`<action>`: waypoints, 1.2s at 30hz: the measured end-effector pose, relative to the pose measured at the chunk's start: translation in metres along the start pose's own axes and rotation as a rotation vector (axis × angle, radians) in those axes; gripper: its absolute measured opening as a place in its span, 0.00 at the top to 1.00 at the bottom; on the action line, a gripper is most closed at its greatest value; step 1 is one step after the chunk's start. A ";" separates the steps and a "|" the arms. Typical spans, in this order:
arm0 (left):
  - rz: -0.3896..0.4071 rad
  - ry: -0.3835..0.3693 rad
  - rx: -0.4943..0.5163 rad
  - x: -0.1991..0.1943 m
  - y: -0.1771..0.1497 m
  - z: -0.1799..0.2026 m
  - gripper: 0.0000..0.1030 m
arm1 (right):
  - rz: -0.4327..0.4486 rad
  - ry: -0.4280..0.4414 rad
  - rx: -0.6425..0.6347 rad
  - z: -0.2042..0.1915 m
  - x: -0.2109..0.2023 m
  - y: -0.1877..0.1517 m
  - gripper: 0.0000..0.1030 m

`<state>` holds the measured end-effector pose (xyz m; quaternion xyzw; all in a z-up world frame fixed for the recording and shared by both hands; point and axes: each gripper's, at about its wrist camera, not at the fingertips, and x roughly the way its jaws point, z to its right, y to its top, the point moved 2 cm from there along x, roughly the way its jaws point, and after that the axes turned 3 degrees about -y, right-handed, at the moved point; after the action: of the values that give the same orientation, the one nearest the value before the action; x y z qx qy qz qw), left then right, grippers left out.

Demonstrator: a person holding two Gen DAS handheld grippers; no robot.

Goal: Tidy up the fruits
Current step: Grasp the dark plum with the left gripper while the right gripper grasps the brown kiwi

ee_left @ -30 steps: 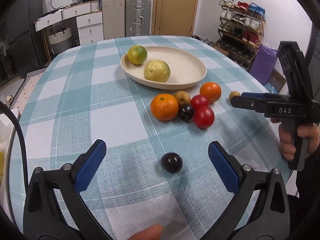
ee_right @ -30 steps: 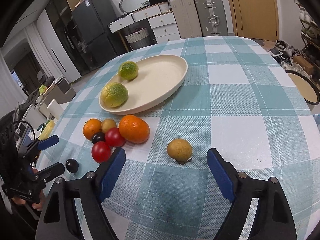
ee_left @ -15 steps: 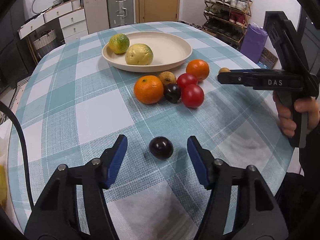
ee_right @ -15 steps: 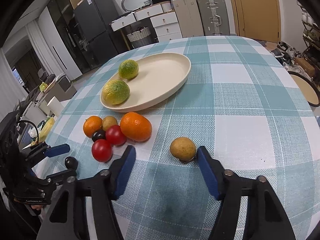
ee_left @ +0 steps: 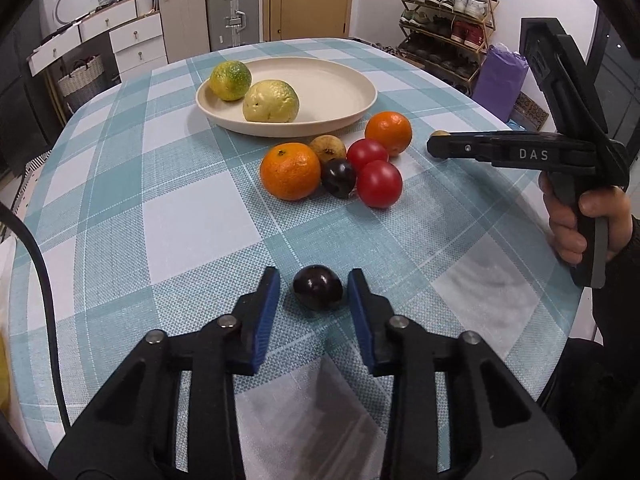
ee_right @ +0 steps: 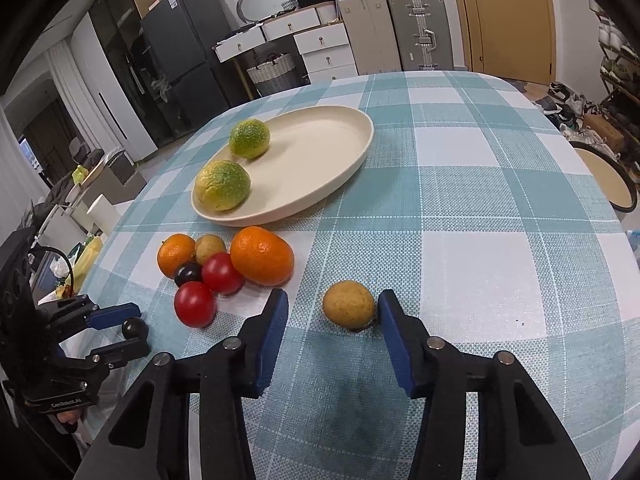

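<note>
The tabletop (ee_right: 500,208), under a teal-and-white checked cloth, carries everything. On its far half sits a cream oval plate (ee_right: 340,152) holding two yellow-green citrus fruits (ee_right: 222,185), well apart from its right rim. Just in front of the plate lies a cluster: two oranges (ee_left: 290,171), two red tomatoes (ee_left: 379,183), a dark plum and a small brownish fruit, all touching or nearly so.

The left gripper (ee_left: 316,294) has its jaws released but narrowed around a lone dark plum (ee_left: 318,287) resting on the cloth, a thin gap showing on each side. The right gripper (ee_right: 332,312) is likewise unclenched, straddling a tan round fruit (ee_right: 349,303); its right pad sits just beside the fruit, the left pad apart.
</note>
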<state>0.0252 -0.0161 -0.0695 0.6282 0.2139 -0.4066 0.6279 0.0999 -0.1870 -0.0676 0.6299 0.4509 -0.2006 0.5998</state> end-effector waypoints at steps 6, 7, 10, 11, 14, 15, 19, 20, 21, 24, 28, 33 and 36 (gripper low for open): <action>0.004 -0.019 -0.014 -0.003 0.000 -0.003 0.75 | -0.009 -0.018 -0.032 -0.004 0.000 -0.001 0.75; 0.003 -0.021 -0.012 -0.003 0.000 -0.003 0.75 | -0.010 -0.017 -0.037 -0.005 0.000 -0.002 0.75; 0.001 -0.024 -0.010 -0.002 0.000 -0.003 0.76 | -0.008 -0.017 -0.053 -0.007 0.000 -0.002 0.75; 0.001 -0.025 -0.010 -0.002 0.000 -0.003 0.76 | -0.003 -0.017 -0.055 -0.008 -0.001 -0.002 0.75; 0.002 -0.027 -0.011 -0.002 0.000 -0.004 0.77 | 0.004 -0.014 -0.058 -0.009 -0.003 -0.002 0.75; 0.003 -0.028 -0.011 -0.002 0.000 -0.004 0.78 | 0.004 -0.013 -0.058 -0.010 -0.003 -0.002 0.75; 0.006 -0.026 0.002 -0.002 0.000 -0.002 0.79 | 0.004 -0.004 -0.055 -0.010 -0.004 -0.001 0.75; 0.006 -0.030 0.000 -0.002 0.000 -0.003 0.79 | 0.005 -0.001 -0.055 -0.010 -0.004 -0.001 0.75; 0.007 -0.030 -0.002 -0.003 0.000 -0.003 0.79 | 0.007 -0.002 -0.056 -0.011 -0.005 -0.001 0.75; 0.017 -0.030 -0.010 -0.005 0.001 -0.004 0.80 | 0.012 0.000 -0.056 -0.011 -0.006 -0.001 0.75; 0.043 -0.019 -0.030 -0.009 0.004 -0.009 0.80 | 0.023 0.012 -0.056 -0.011 -0.008 0.000 0.75; 0.093 -0.012 -0.059 -0.018 0.009 -0.016 0.80 | 0.039 0.035 -0.058 -0.014 -0.011 0.001 0.75; 0.125 -0.012 -0.066 -0.024 0.012 -0.016 0.80 | 0.053 0.049 -0.065 -0.017 -0.014 0.002 0.75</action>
<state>0.0244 0.0038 -0.0453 0.6169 0.1836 -0.3631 0.6737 0.0896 -0.1756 -0.0515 0.6266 0.4547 -0.1546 0.6138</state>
